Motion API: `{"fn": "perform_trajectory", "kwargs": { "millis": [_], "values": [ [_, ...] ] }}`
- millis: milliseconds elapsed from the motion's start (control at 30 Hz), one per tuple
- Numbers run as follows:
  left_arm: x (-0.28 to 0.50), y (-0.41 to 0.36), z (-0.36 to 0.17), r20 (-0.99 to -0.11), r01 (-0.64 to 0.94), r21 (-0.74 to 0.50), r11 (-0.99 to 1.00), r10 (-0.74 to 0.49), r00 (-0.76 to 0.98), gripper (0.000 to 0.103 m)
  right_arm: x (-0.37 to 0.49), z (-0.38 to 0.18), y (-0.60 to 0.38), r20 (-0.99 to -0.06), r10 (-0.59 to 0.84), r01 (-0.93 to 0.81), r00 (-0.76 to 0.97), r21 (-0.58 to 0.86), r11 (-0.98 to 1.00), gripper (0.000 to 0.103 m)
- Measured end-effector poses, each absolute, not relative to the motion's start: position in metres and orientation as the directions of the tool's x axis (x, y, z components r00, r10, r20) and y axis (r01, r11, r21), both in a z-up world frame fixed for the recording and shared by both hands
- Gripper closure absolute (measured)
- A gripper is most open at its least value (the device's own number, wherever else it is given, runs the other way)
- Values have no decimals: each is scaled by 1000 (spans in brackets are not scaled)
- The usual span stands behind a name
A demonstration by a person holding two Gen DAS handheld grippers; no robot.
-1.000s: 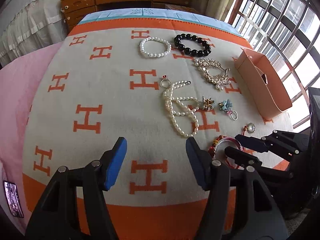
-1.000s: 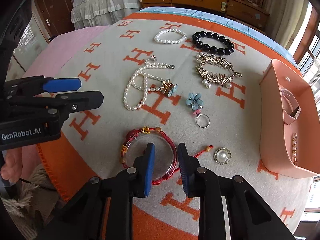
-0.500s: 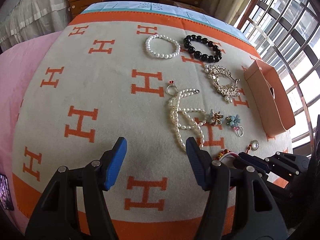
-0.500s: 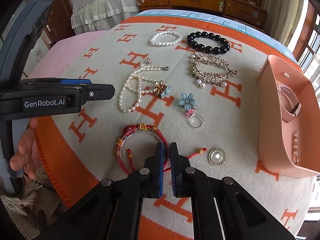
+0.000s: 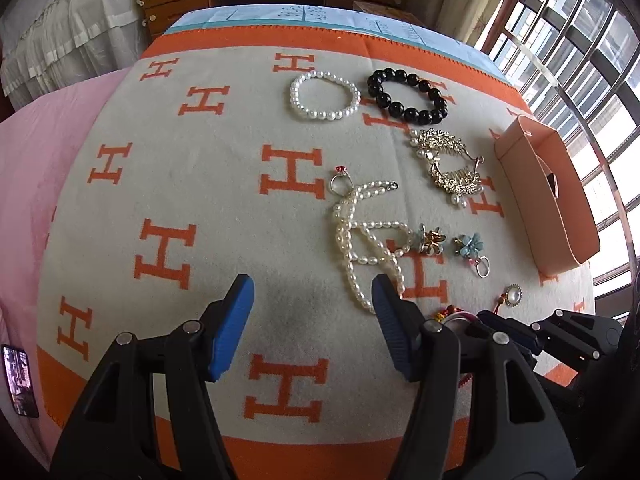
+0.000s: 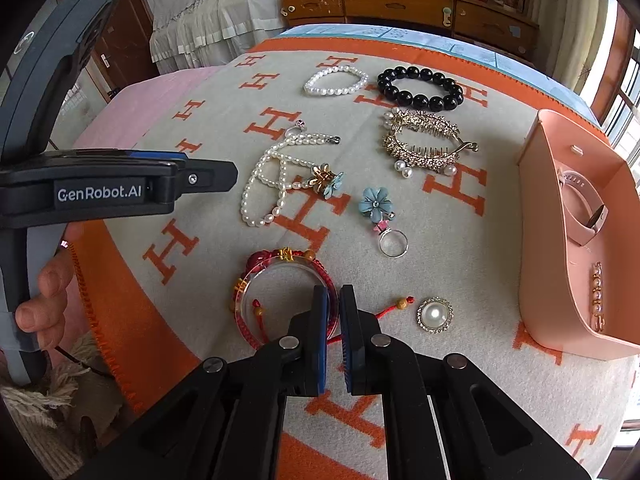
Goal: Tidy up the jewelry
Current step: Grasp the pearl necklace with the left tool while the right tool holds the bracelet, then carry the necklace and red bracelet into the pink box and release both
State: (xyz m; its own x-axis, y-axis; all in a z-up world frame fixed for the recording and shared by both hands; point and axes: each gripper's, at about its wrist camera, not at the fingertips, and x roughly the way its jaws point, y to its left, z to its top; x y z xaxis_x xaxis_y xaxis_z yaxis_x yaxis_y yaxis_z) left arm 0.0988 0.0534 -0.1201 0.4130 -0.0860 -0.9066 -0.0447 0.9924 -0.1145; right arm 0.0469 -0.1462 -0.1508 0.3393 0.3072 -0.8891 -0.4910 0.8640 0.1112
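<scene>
Right gripper (image 6: 333, 312) pinched on the near rim of the red bangle (image 6: 280, 280), lying on the H-patterned blanket (image 6: 460, 240) beside a pearl brooch (image 6: 435, 314). Left gripper (image 5: 312, 320) spread, empty, above bare blanket. Pink organizer box (image 6: 548, 280) at right, well apart from the bangle.

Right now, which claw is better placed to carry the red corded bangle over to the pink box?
The right claw. Its pads are already shut on the rim of the red corded clear bangle, and the pink box sits on its side. The left claw hangs open over bare blanket.
</scene>
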Motion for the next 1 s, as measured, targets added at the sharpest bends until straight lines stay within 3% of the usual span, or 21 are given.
{"fn": "perform_trajectory", "kwargs": {
  "millis": [400,633,900,1000],
  "values": [
    [111,45,-123,-906,-31,-139,990,-115,407,45,42,-150,-145,-885,303,-512,352,89,855,97],
    [123,43,-127,-912,-35,-141,989,-116,392,69,42,-149,-145,-887,299,-511,352,85,855,97],
    [140,37,-137,-930,-35,-109,993,-90,356,76,42,-149,-146,-885,310,-510,349,98,854,97],
    [145,32,-139,-935,-29,-68,997,-53,350,95,42,-149,-147,-883,317,-511,346,106,853,97]
  ]
}}
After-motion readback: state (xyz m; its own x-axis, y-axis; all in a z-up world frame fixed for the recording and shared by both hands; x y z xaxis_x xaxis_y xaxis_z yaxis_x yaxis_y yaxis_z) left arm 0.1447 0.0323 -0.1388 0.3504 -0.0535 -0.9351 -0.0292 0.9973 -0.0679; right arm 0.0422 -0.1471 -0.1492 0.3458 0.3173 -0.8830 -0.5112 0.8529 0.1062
